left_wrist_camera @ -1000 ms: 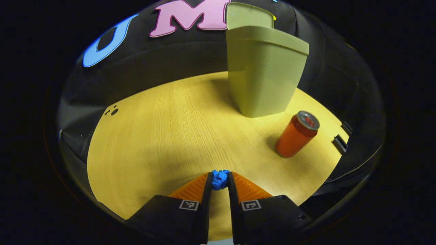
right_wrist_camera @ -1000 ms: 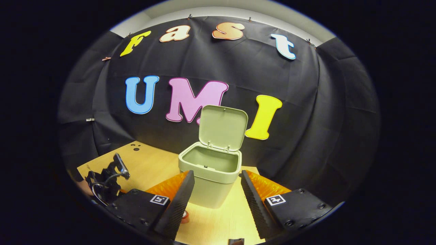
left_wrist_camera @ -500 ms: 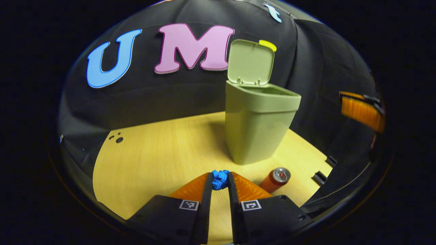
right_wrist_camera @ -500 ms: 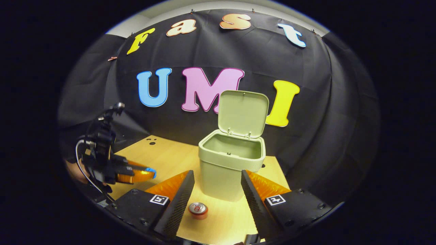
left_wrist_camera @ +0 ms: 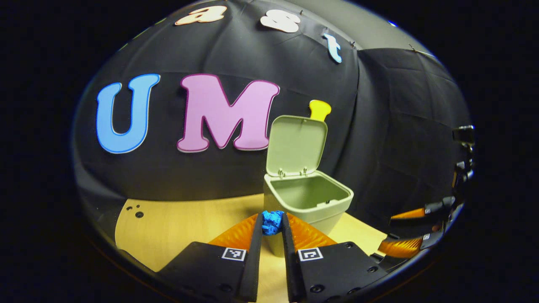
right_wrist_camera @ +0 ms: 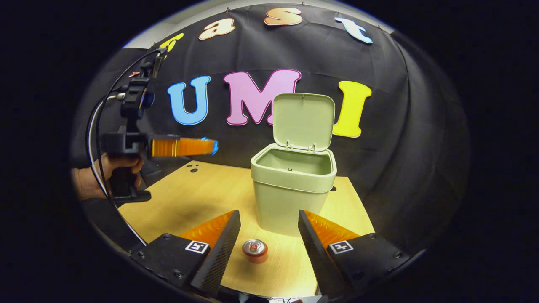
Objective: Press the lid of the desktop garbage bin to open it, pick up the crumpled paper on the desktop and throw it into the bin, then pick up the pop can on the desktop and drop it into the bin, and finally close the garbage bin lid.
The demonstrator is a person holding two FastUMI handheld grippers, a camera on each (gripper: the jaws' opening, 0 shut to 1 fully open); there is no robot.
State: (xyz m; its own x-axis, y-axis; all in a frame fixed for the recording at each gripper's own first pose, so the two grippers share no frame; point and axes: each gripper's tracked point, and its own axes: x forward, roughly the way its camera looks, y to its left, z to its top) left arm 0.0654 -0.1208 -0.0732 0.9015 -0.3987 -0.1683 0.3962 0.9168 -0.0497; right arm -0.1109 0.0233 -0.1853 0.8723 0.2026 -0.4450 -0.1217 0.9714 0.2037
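The desktop garbage bin stands near the back of the wooden table with its lid swung fully upright on the rear hinge, leaving the mouth clear for what comes next. Well above the table and off to the bin's side, the left gripper is carried level by a hand wrapped round its grip, and its two fingers are pressed together on the crumpled paper, a small blue wad pinched right at the tips; in the left gripper view that wad lines up just short of the bin's near rim, higher than the opening, which reads as a carry meant to end over the mouth so the paper can fall straight in. The right gripper waits low in front of the bin with its fingers spread wide and nothing between them, apparently keeping out of the drop path while staying close to its own job. That job sits just in front of the bin: the pop can stands upright on the table, untouched, framed between the parted fingers in the right gripper view. By this evidence the lid step is done, the paper is mid-delivery, and the can and the closing of the lid are not yet done.
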